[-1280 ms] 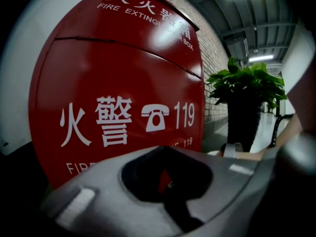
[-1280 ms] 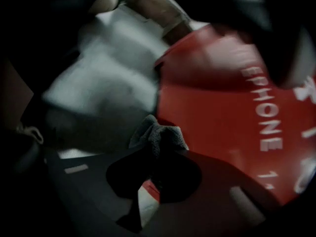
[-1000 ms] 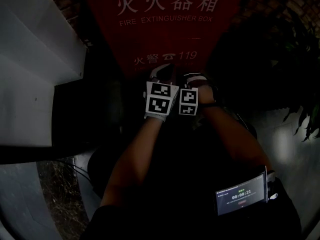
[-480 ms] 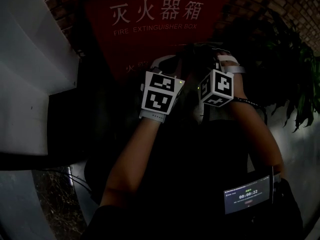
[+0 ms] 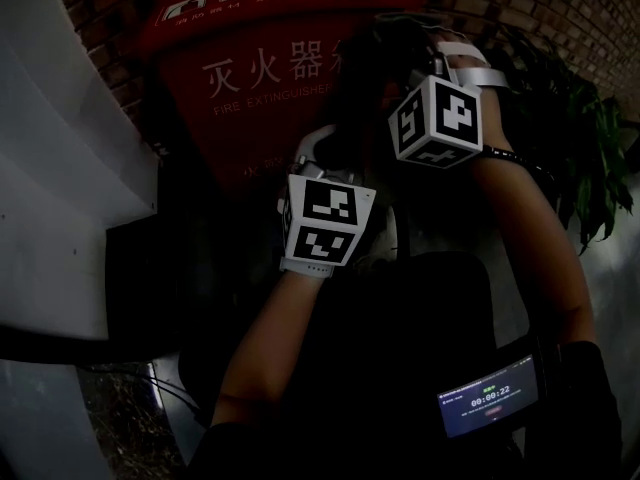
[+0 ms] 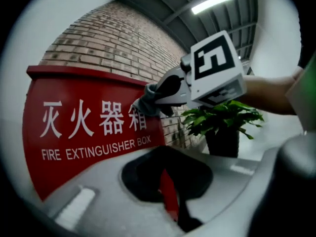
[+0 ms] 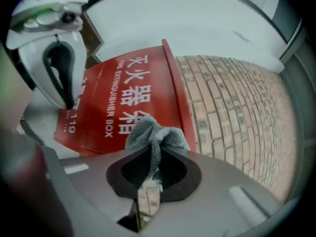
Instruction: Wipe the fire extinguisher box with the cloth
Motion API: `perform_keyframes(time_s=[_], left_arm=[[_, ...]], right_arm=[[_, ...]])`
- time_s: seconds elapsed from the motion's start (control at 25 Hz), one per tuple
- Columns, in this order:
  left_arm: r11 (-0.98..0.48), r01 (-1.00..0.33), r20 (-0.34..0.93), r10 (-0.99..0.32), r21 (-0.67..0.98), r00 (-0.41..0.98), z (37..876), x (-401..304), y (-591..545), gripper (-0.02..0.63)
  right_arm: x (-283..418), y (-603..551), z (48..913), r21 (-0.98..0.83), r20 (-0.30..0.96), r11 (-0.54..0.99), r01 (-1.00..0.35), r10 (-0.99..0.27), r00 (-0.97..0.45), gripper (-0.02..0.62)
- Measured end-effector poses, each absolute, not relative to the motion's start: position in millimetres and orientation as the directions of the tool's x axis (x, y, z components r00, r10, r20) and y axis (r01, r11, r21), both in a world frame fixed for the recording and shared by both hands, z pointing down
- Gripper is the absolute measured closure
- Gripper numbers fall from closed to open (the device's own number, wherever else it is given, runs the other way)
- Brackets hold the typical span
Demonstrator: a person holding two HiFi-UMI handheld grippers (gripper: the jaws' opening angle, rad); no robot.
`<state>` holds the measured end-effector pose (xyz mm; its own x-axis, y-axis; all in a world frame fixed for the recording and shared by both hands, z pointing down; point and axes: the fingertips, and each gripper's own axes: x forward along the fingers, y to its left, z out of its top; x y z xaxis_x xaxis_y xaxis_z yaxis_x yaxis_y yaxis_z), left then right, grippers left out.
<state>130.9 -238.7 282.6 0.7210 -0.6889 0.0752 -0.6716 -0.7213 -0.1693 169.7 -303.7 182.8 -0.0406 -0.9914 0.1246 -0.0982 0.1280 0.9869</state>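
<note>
The red fire extinguisher box (image 5: 240, 98) with white lettering stands against a brick wall; its front also shows in the left gripper view (image 6: 74, 102) and in the right gripper view (image 7: 123, 98). My right gripper (image 7: 150, 167) is shut on a grey cloth (image 7: 153, 132), which bunches out past the jaws at the box's upper right, near the last character. From the left gripper view, that cloth (image 6: 145, 102) touches the box front. My left gripper (image 6: 165, 174) is lower, in front of the box, jaws together with nothing held.
A potted green plant (image 6: 224, 125) stands right of the box, also visible in the head view (image 5: 590, 168). The brick wall (image 7: 232, 102) runs behind and to the right. A white panel (image 5: 60, 168) is at the left. A small lit screen (image 5: 487, 403) sits on the right forearm.
The right gripper has risen with the cloth from the box's lower front, by the 119 print, to its upper right. The left gripper has shifted only a little.
</note>
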Motion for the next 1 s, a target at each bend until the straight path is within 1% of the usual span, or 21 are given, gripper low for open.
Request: perform_keyframes(time_s=[0.2, 0.32, 0.44, 0.72, 1.0], left_arm=[[-0.716, -0.684, 0.058, -0.695, -0.139, 0.717, 285, 132, -236, 0.604], [-0.715, -0.687, 0.067, -0.698, -0.128, 0.713, 294, 129, -241, 0.604], [-0.698, -0.710, 0.068, -0.716, -0.098, 0.695, 303, 122, -252, 0.604], [-0.677, -0.735, 0.131, -0.733, -0.040, 0.668, 337, 111, -271, 0.604], [-0.684, -0.727, 0.117, -0.719, 0.057, 0.686, 349, 112, -272, 0.604]], right_arm=[[172, -319, 178, 0.989, 0.114, 0.116, -0.087, -0.993, -0.034, 0.563], [170, -318, 193, 0.987, 0.138, 0.141, -0.080, -0.990, -0.042, 0.564], [170, -318, 220, 0.980, 0.186, 0.189, -0.070, -0.982, -0.039, 0.564], [169, -316, 298, 0.938, 0.332, 0.334, -0.091, -0.942, -0.042, 0.563], [175, -314, 372, 0.874, 0.470, 0.470, -0.127, -0.882, -0.030, 0.563]])
